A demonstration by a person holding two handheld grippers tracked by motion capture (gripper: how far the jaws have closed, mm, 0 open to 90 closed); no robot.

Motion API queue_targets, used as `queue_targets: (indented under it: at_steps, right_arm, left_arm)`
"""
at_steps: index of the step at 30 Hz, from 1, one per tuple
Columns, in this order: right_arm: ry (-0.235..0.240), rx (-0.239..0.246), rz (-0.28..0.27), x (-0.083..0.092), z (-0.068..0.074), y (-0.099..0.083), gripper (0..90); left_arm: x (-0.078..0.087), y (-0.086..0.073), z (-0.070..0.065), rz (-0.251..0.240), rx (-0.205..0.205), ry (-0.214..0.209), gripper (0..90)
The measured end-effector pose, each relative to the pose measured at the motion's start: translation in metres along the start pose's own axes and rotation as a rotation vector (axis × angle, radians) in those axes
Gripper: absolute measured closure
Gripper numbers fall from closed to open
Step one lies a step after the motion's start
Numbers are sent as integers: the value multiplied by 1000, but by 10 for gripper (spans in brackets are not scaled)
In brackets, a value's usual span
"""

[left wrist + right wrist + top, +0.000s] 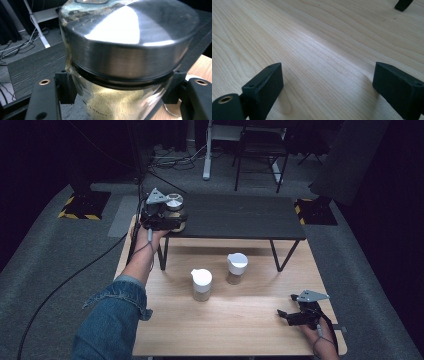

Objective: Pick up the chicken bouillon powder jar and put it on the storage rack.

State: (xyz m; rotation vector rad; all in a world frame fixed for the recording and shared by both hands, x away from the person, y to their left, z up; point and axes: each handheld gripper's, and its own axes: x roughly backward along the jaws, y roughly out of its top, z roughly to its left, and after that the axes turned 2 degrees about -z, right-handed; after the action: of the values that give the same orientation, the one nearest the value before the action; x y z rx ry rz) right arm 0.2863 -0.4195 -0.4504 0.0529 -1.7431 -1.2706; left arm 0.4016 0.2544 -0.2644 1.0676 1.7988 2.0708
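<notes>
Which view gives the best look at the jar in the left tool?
The left gripper view: the jar looms close, steel lid and pale contents clear, gripped between the black jaws. The high view shows it small at the dark shelf's corner.

Glass jar [117, 102] with glossy brushed-metal lid [130, 37], matt dark wood-grain shelf [240, 215], smooth pale wooden table [317, 50]

The high view looks forward and down over the whole wooden table [240, 320] and dark shelf [240, 215]. The left gripper view sits very close to a jar [125, 62] by that shelf; the right gripper view looks low along the tabletop [317, 50] — the same table.
</notes>
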Motion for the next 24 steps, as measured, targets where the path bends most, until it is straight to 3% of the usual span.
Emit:
queue_targets:
  at_steps: [7, 10, 12, 24]
  right_arm:
    - [0, 0, 0, 0, 0, 0, 94]
    - [0, 0, 0, 0, 0, 0, 94]
    - [0, 0, 0, 0, 0, 0, 94]
    - [-2, -2, 0, 0, 0, 0, 94]
  left_arm:
    - [-4, -7, 4, -34, 8, -4, 304]
    - [-2, -8, 4, -43, 39, 6, 157]
    - [2, -10, 5, -48, 42, 4, 140]
    - [46, -31, -11, -66, 41, 46, 107]
